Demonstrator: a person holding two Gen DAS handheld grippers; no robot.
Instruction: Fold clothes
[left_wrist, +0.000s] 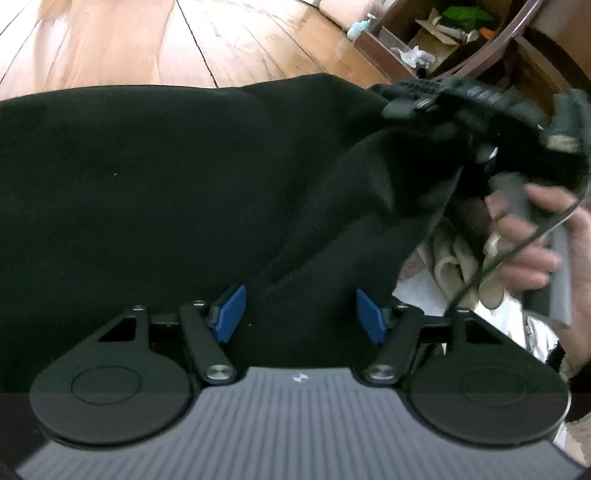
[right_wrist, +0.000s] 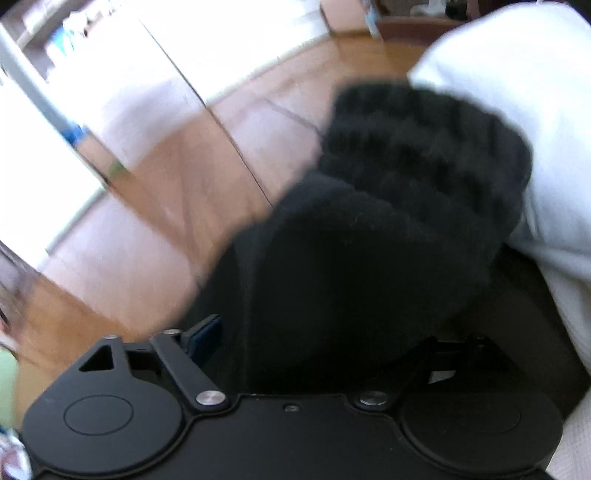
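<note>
In the right wrist view, the black garment (right_wrist: 369, 258) hides one pad of the right tool (right_wrist: 321, 339), its grip unclear.

Right wrist view motion-blurred throughout. Black garment (right_wrist: 369, 258) covers right gripper (right_wrist: 317, 339); its right-side finger hidden, grip can't be told. In the left wrist view the person's hand (left_wrist: 546, 243) is blurred and cut off at right edge. Shelf clutter (left_wrist: 443, 33) too small to identify.
</note>
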